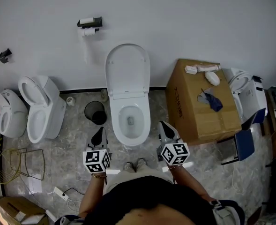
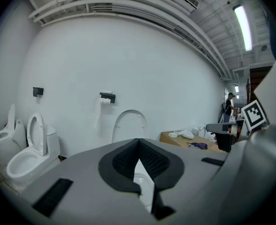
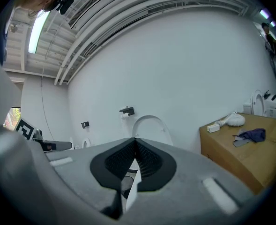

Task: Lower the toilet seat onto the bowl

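holds left gripper [image 1: 100, 131] and right gripper [image 1: 164, 126] clamped shut, empty, either side of the bowl [image 1: 120, 125], toilet seat [image 1: 127, 69] upright against the wall.

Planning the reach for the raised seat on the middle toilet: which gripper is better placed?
Right, but only narrowly. The left gripper and the right gripper are both shut and empty, flanking the bowl; the right sits slightly nearer the upright seat.
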The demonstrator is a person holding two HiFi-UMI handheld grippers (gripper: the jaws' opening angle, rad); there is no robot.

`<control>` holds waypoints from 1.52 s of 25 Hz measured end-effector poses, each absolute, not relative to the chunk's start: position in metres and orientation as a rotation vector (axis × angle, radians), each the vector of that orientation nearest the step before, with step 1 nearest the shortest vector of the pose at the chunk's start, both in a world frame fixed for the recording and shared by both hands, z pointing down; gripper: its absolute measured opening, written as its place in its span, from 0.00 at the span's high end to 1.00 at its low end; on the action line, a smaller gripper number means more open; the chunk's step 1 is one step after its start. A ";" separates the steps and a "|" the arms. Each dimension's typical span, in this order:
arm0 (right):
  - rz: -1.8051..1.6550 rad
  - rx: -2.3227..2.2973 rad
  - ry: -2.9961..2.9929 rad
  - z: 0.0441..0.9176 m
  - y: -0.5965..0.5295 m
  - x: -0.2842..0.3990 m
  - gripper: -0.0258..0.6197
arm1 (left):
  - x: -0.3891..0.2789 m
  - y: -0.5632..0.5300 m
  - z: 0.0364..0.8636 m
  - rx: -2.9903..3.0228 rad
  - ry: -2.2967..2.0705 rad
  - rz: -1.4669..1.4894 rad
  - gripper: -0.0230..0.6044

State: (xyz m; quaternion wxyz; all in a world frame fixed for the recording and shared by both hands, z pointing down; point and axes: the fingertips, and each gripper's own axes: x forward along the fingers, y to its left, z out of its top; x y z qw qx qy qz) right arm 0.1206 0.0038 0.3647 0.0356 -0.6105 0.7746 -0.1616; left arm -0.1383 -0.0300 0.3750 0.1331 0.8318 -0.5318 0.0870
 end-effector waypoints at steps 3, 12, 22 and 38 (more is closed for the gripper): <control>-0.434 -1.897 2.422 0.364 0.011 0.119 0.95 | -0.139 -0.026 0.374 2.402 -1.556 0.230 0.96; -0.343 -1.910 2.445 0.348 0.027 0.109 0.95 | -0.125 -0.011 0.372 2.419 -1.534 0.260 0.96; -0.388 -1.892 2.436 0.351 0.016 0.105 0.95 | -0.111 -0.013 0.382 2.423 -1.528 0.295 0.96; -0.399 -1.925 2.463 0.362 -0.011 0.120 0.95 | -0.100 -0.039 0.385 2.414 -1.533 0.289 0.96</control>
